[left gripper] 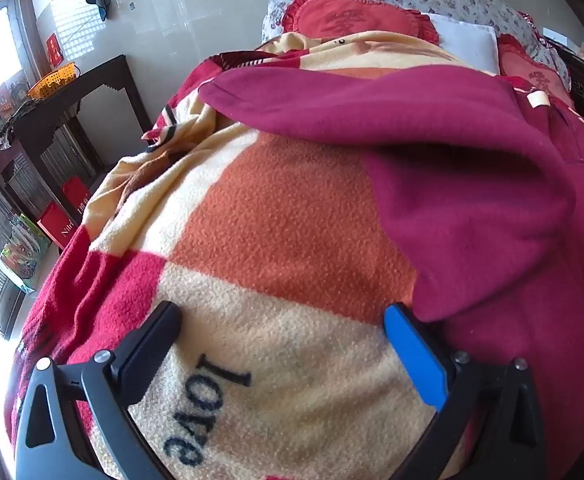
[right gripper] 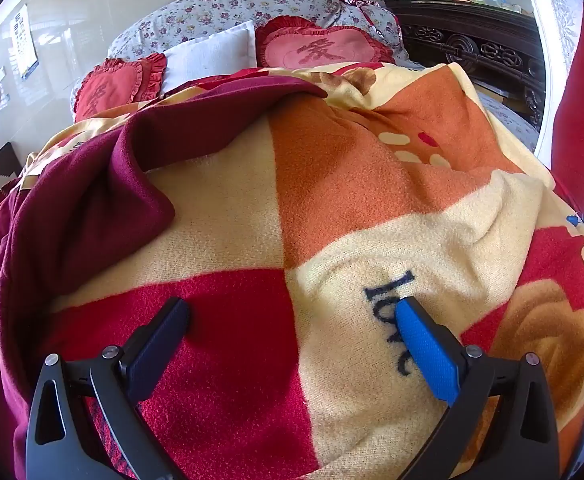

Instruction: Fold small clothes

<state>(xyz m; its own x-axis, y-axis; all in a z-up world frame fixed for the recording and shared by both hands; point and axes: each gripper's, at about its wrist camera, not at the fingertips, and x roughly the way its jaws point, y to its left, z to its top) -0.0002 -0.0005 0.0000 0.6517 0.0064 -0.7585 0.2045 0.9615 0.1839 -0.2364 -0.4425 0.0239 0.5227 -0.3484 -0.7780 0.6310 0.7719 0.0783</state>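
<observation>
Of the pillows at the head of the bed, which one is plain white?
The rectangular white pillow, lying between the two red frilled heart-shaped cushions; those bear a character, and it is unprinted.

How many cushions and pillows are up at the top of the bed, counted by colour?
Red frilly cushions: 2
White pillow: 1
Flowery bedding bundle: 1
Total: 4

bed [right gripper: 492,56] | checked fleece blanket [right gripper: 332,208] spread over it | maroon garment [left gripper: 452,184] rumpled on blanket | pillows [right gripper: 208,54] at headboard
</observation>
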